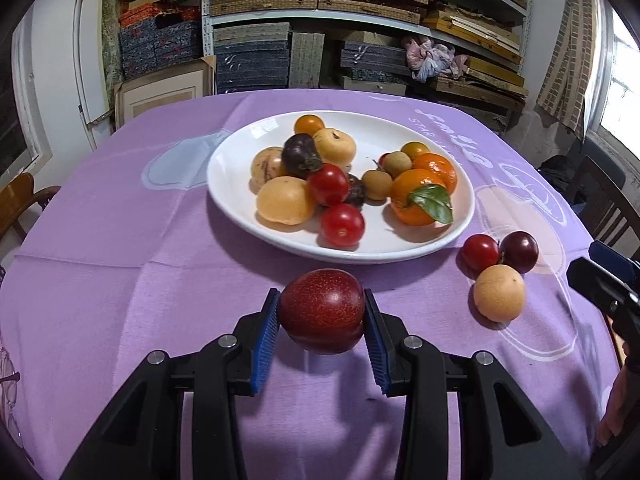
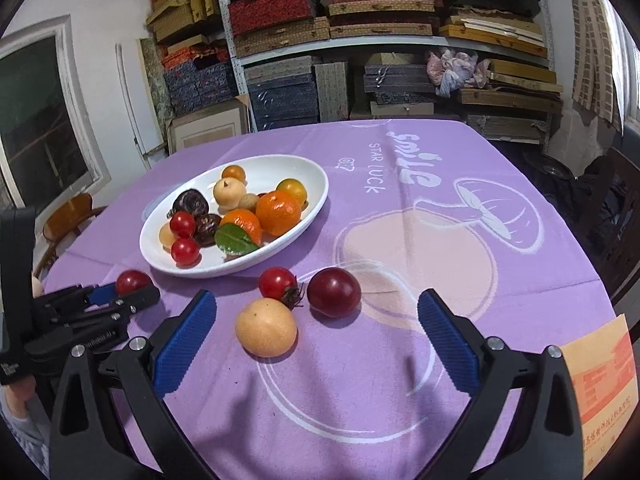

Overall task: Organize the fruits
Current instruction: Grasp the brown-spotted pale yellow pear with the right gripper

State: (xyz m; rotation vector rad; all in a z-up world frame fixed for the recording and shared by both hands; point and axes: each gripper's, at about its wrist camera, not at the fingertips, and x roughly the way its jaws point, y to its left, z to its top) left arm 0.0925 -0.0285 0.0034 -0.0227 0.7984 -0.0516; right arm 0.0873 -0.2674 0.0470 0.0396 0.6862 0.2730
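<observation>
Purple-clothed tabletop (image 1: 120,280), shelves behind. Left gripper (image 1: 322,320) clamped on red plum (image 1: 322,308), just short of white plate (image 1: 240,208) — carry level, release low. Right gripper (image 2: 316,340) wide open, empty.

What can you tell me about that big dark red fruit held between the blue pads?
The dark red fruit is round and plump, the skin smooth and finely speckled with paler dots, shading darker underneath. The left gripper pinches it from both sides with its ribbed blue pads, one pressed against each flank. It sits in front of the white plate, on the near side, above the purple tablecloth; its shadow falls below it. In the right wrist view only its top shows.
</observation>
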